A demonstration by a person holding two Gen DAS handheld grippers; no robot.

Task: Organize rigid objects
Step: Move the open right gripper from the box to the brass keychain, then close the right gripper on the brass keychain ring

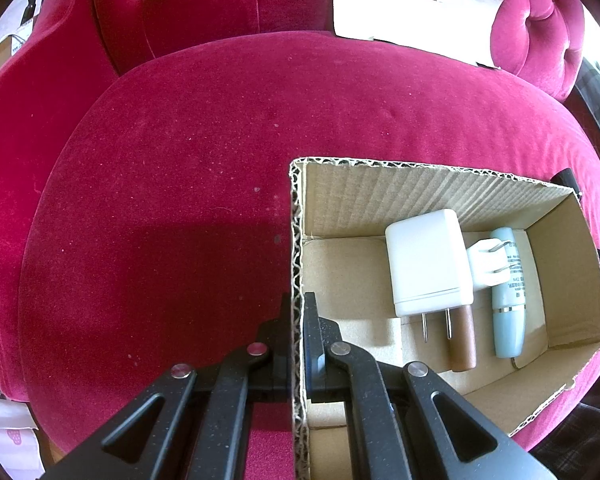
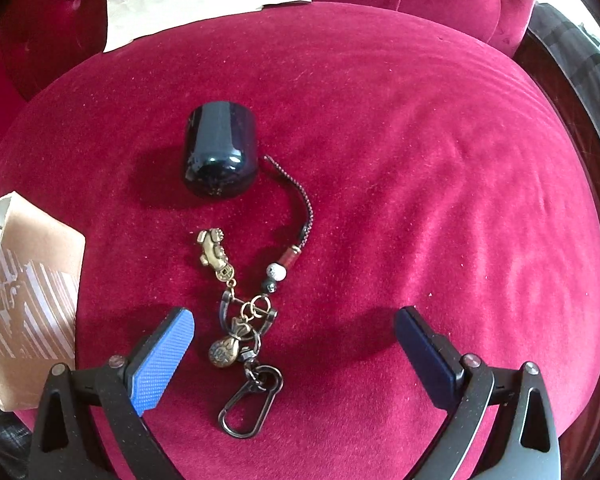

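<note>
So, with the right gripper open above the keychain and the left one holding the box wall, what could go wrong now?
1. The keychain lies closer to one pad of the right gripper, so a close may catch only a charm and let the chain dangle.
2. The left gripper pinches a thin wall of the cardboard box; pulling could tip it.

A crimson velvet seat cushion (image 1: 204,152) fills both views, its nap flecked with pale lint and creased in soft folds on the right of the right wrist view. Behind it rises a button-tufted velvet backrest (image 1: 188,0) of the same colour, with a padded, tufted armrest (image 1: 540,32) curving round at the right. A creased sheet of white paper (image 1: 412,4) leans against the backrest. Bright daylight falls across the upholstery from above, washing out the paper, and hard shadows lie on the cushion. A dark wooden frame edge (image 2: 556,92) shows beyond the cushion's right side.
</note>
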